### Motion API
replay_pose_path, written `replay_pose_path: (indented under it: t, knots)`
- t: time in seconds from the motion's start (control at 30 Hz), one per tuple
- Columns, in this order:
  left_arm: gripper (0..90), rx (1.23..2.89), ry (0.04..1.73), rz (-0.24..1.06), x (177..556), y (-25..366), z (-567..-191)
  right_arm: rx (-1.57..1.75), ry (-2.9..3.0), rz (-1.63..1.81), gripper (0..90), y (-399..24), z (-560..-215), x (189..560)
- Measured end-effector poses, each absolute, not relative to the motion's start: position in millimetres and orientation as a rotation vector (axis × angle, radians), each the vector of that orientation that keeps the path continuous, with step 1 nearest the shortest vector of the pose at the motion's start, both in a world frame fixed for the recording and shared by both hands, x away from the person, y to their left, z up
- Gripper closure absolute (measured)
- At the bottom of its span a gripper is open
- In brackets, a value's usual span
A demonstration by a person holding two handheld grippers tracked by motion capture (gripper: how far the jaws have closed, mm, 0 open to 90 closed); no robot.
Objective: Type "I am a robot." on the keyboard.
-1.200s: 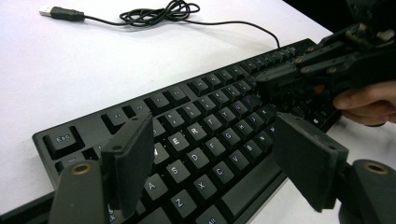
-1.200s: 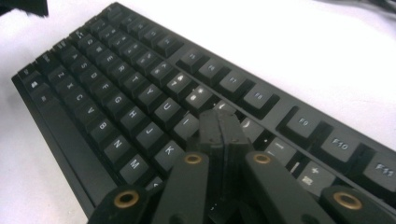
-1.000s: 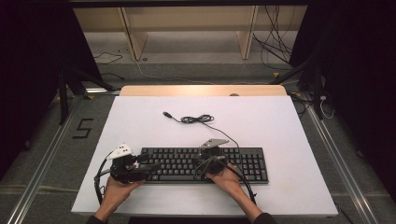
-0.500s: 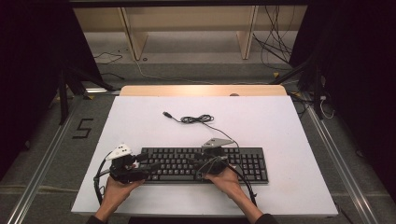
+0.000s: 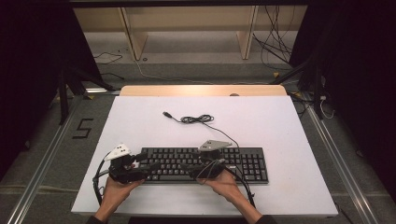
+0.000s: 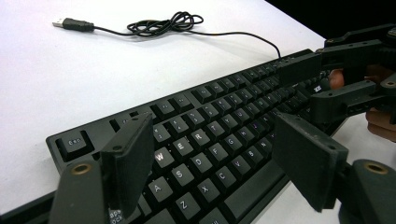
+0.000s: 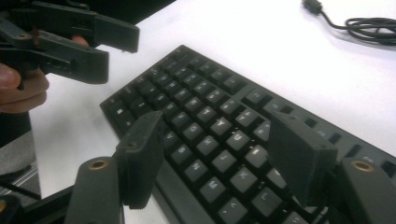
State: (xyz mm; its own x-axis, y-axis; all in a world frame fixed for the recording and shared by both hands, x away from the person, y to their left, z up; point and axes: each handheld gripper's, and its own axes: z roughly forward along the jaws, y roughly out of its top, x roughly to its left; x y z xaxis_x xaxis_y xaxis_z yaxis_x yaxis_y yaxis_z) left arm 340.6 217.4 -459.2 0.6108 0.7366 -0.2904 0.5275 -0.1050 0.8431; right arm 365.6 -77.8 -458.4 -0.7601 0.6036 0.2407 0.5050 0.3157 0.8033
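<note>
My right gripper (image 5: 201, 169) has just been opening: its jaws were pinched together a moment back and now stand wide, with nothing caught between them, only the middle rows of keys showing in the gap in the right gripper view. The black keyboard (image 5: 243, 161) lies flat on the white table (image 5: 280, 121) near its six o'clock edge, long side across, and it has not shifted between the earlier high views and this one. My left gripper (image 5: 142, 163) hangs over the keyboard's nine o'clock end, jaws also spread wide and empty, with the letter keys visible between them in the left gripper view (image 6: 205, 154); it looks the same as it did a second ago. The keyboard's cable (image 5: 198, 119) runs off toward twelve o'clock, coiled loosely, and its USB plug (image 5: 166, 114) lies loose on the table, well apart from both grippers. I read the opening as a release after a closed-jaw poke at the keys, so I judge the work to be key pressing rather than lifting; neither tool grips the board. From the high view I cannot tell whether the right jaw tips touch the keycaps or float just above them. If another press follows, I expect I would need to close up again first.
</note>
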Motion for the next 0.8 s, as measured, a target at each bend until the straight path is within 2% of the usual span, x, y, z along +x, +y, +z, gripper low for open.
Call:
replay_pose_path:
  t: [0.33, 0.43, 0.6, 0.8]
  knots:
    - [29.3, 1.762, 1.033, 0.245, 337.0, 218.6, -458.9, 1.019, 2.484, 1.448, 36.8, -68.1, -459.4, 363.1]
    - [29.3, 1.756, 1.036, 0.249, 336.9, 219.0, -458.9, 1.013, 2.492, 1.450, 39.2, -64.8, -459.8, 363.3]
    - [29.3, 1.751, 1.038, 0.252, 337.1, 220.0, -458.8, 0.996, 2.519, 1.421, 48.7, -58.5, -461.3, 363.5]
    - [29.0, 1.746, 1.039, 0.256, 337.2, 220.4, -458.6, 0.989, 2.541, 1.380, 66.1, -51.9, -464.6, 363.9]
